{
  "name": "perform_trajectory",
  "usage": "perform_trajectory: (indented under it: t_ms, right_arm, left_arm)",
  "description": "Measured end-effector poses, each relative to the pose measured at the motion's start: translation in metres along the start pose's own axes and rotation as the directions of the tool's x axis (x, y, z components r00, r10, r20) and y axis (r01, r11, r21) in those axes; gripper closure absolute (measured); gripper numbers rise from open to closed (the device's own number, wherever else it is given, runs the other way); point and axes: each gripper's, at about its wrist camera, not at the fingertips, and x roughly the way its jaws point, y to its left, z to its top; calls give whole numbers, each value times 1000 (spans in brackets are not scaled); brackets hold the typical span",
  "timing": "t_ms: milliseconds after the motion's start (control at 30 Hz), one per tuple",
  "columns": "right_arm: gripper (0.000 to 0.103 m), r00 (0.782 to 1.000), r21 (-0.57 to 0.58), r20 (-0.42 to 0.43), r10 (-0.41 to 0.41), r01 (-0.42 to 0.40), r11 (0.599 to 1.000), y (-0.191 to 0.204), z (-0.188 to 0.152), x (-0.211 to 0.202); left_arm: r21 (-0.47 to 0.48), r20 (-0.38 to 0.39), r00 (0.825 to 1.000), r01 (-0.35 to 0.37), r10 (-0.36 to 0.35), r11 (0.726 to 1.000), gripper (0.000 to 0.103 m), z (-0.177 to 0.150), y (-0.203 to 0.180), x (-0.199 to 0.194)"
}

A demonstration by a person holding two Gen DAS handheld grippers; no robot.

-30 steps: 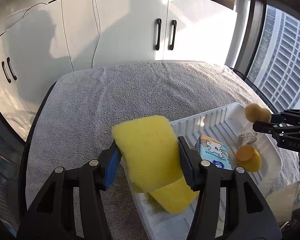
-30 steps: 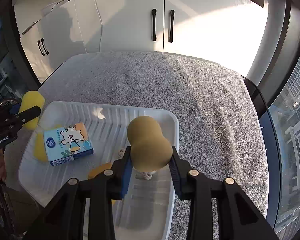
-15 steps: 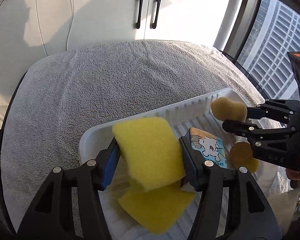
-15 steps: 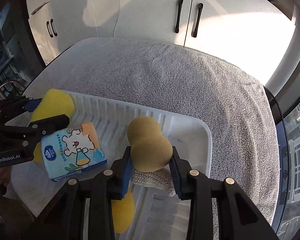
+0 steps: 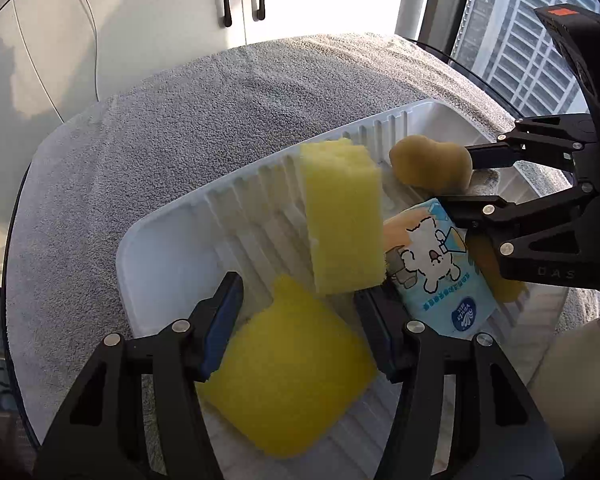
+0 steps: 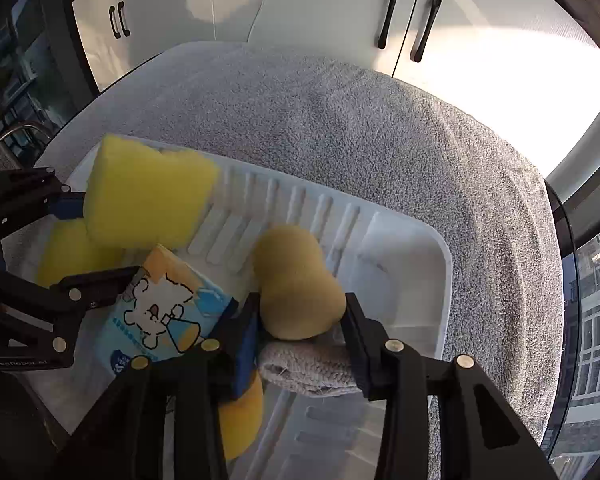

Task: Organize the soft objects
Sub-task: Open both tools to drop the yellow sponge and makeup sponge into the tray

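A thick yellow sponge block (image 5: pixel 342 220) (image 6: pixel 148 196) stands tilted in the white ribbed tray (image 5: pixel 160 248) (image 6: pixel 404 248). Its lower end leans by one finger of my left gripper (image 5: pixel 298 316) (image 6: pixel 108 236). The other pad is clear of it, and the jaws are closing slightly. A flat yellow sponge (image 5: pixel 292 380) lies under that gripper. My right gripper (image 6: pixel 300 320) (image 5: pixel 456 178) is opening. The tan peanut-shaped sponge (image 6: pixel 296 288) (image 5: pixel 430 164) is still between its pads, resting on a grey knitted cloth (image 6: pixel 308 368).
A tissue pack with a cartoon bear (image 5: pixel 432 276) (image 6: pixel 160 312) lies in the tray between the two grippers. A rounded orange-yellow sponge (image 6: pixel 240 420) sits beside it. The tray rests on a grey towel (image 5: pixel 180 140). White cabinets (image 6: pixel 380 8) stand behind it, and a window is at the right.
Both grippers sank into the tray. The left let the yellow block slip out of its grip. The right jaws widened around the tan sponge, which now rests on the knitted cloth.
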Motion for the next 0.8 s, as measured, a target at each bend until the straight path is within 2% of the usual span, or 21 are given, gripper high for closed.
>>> perform_trajectory:
  t_ms: [67, 233, 400, 533, 600, 667, 800]
  right_arm:
    - [40, 999, -2, 22, -26, 26, 1000, 0, -1, -5]
    - [34, 997, -16, 63, -45, 46, 999, 0, -3, -25]
    - [32, 995, -2, 93, -44, 45, 999, -6, -13, -44]
    - [31, 993, 18, 111, -42, 40, 999, -11, -25, -60]
    - [31, 991, 27, 125, -47, 44, 999, -13, -33, -68]
    - [31, 988, 46, 141, -60, 54, 998, -16, -40, -76]
    - [31, 981, 107, 164, -102, 85, 991, -27, -56, -92]
  left_arm:
    - [-27, 17, 1000, -6, 6, 1000, 48, 1, 6, -2]
    - [-115, 78, 997, 20, -11, 993, 46, 4, 20, -21]
    - [-192, 126, 990, -32, 57, 981, 46, -1, 33, -43]
    - [-228, 147, 988, -21, 56, 973, 46, -14, 41, -59]
    - [-239, 154, 984, -47, 86, 970, 46, -21, 43, -64]
    - [-253, 182, 973, -94, 142, 963, 46, -29, 44, -74]
    - [-303, 231, 935, -192, 268, 933, 46, -53, 47, -100]
